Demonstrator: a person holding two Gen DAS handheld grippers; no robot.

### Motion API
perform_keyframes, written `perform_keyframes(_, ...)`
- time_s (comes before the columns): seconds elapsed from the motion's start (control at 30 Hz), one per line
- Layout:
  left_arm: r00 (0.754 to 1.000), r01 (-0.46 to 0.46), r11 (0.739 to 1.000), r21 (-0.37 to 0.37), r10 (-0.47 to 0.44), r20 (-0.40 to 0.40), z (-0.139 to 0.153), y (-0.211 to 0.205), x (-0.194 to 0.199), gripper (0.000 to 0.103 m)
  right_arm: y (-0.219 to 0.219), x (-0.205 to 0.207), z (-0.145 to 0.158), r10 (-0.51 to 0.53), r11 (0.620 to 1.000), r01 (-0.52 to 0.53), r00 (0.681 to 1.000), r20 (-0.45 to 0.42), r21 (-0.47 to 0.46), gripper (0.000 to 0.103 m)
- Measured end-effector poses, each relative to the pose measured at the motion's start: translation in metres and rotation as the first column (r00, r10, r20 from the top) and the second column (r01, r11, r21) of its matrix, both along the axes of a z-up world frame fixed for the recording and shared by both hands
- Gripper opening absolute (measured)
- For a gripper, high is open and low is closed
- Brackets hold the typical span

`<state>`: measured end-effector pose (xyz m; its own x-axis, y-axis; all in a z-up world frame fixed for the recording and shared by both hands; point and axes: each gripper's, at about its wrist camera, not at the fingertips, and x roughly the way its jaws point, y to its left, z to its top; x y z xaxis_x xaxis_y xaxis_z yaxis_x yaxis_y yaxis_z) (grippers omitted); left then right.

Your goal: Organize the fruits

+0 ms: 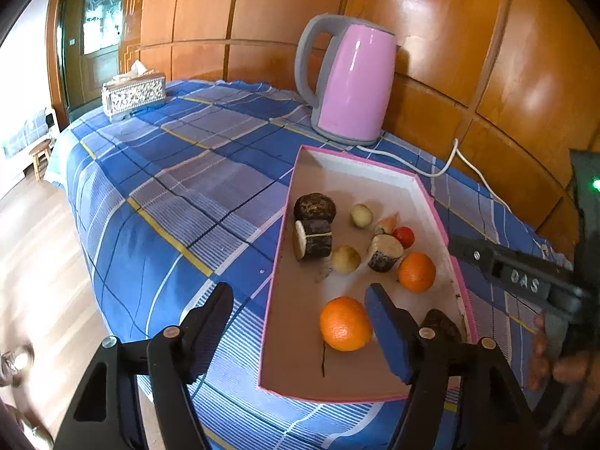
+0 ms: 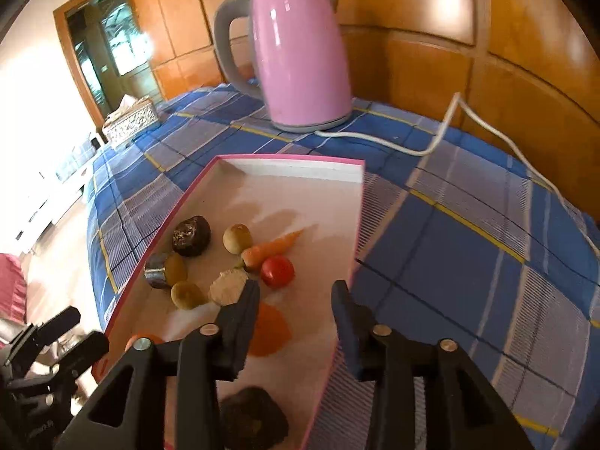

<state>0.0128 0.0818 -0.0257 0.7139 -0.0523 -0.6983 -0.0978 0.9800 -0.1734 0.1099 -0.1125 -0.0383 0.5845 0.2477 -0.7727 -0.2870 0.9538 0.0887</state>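
Observation:
A pink-rimmed shallow box (image 1: 279, 273) lies on the blue plaid cloth and holds two oranges (image 1: 345, 323) (image 1: 416, 272), a red tomato (image 1: 404, 236), a small carrot (image 1: 388, 224), pale round fruits (image 1: 345, 258) and dark cut pieces (image 1: 314, 240). My left gripper (image 1: 300, 322) is open and empty, straddling the box's near left rim beside the nearer orange. My right gripper (image 2: 296, 300) is open and empty above the box's right rim (image 2: 356, 225), close to an orange (image 2: 270, 328) and the tomato (image 2: 277, 270). The carrot (image 2: 272, 249) lies beyond it.
A pink electric kettle (image 1: 352, 82) stands at the back by the wooden wall, its white cord (image 1: 442, 165) trailing across the cloth. A patterned tissue box (image 1: 133, 93) sits at the far left corner. The table edge drops to a wooden floor (image 1: 33, 262) on the left.

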Motion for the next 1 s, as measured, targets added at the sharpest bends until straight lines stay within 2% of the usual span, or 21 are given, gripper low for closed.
perform_keyframes(0.13, 1.0, 0.013, 1.0, 0.014, -0.014, 0.026, 0.008, -0.005, -0.005, 0.079, -0.011, -0.022, 0.006, -0.051, 0.999, 0.051, 0.998, 0.037, -0.005, 0.043)
perform_keyframes(0.23, 0.998, 0.018, 0.999, 0.037, -0.02, 0.052, 0.016, -0.011, -0.009, 0.085, -0.017, -0.037, 0.009, -0.1, 0.995, 0.102, 0.993, 0.07, -0.018, 0.044)
perform_keyframes(0.33, 0.997, 0.02, 0.998, 0.055, -0.025, 0.077, 0.023, -0.015, -0.014, 0.092, -0.026, -0.052, 0.01, -0.146, 0.988, 0.149, 0.984, 0.099, -0.027, 0.059)
perform_keyframes(0.4, 0.996, 0.02, 0.998, 0.067, -0.026, 0.084, 0.026, -0.018, -0.017, 0.102, -0.031, -0.06, 0.011, -0.175, 0.983, 0.18, 0.978, 0.114, -0.026, 0.062)
perform_keyframes(0.5, 0.995, 0.025, 0.996, 0.08, -0.033, 0.096, 0.03, -0.023, -0.02, 0.103, -0.035, -0.071, 0.01, -0.203, 0.977, 0.211, 0.969, 0.137, -0.04, 0.062)
perform_keyframes(0.6, 0.995, 0.031, 0.995, 0.09, -0.039, 0.087, 0.029, -0.026, -0.02, 0.103, -0.036, -0.081, 0.009, -0.211, 0.974, 0.221, 0.965, 0.156, -0.056, 0.068)
perform_keyframes(0.9, 0.994, 0.027, 0.993, 0.117, -0.04, 0.105, 0.032, -0.032, -0.026, 0.103, -0.038, -0.092, 0.014, -0.247, 0.962, 0.265, 0.949, 0.197, -0.071, 0.069)
perform_keyframes(1.0, 0.994, 0.004, 0.989, 0.15, -0.02, 0.106, 0.033, -0.034, -0.026, 0.103, -0.036, -0.094, 0.015, -0.241, 0.963, 0.26, 0.95, 0.198, -0.073, 0.069)
